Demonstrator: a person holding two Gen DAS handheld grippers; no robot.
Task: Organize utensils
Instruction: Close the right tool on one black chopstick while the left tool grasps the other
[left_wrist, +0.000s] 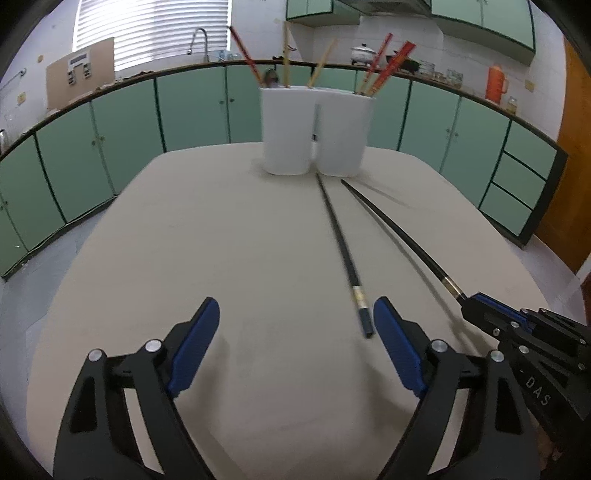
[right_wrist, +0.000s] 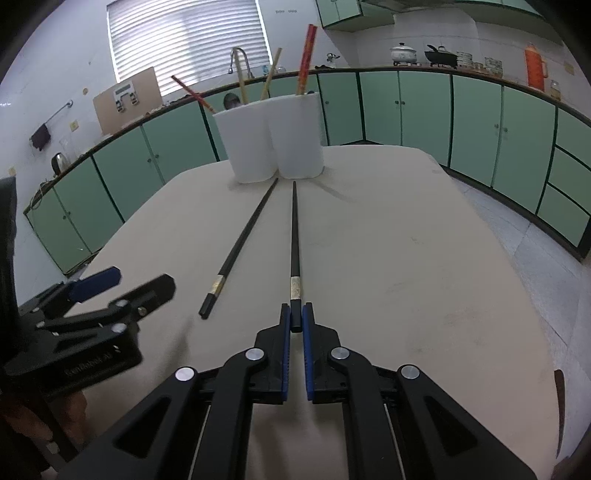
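Two black chopsticks lie lengthwise on the beige table, tips toward the holders. My right gripper (right_wrist: 296, 319) is shut on the butt end of the right chopstick (right_wrist: 295, 236); it also shows in the left wrist view (left_wrist: 399, 229), held by that gripper (left_wrist: 466, 300). The other black chopstick (left_wrist: 341, 251) lies free just left of it (right_wrist: 240, 243). My left gripper (left_wrist: 295, 317) is open and empty, with that chopstick's butt end beside its right finger. Two white holders (left_wrist: 314, 129) at the far end hold red and wooden chopsticks (right_wrist: 273, 136).
The beige table (left_wrist: 221, 240) is rounded, with floor beyond its edges. Green cabinets and a counter with a sink, pots and an orange flask (right_wrist: 535, 70) ring the room. My left gripper (right_wrist: 96, 295) shows at the left of the right wrist view.
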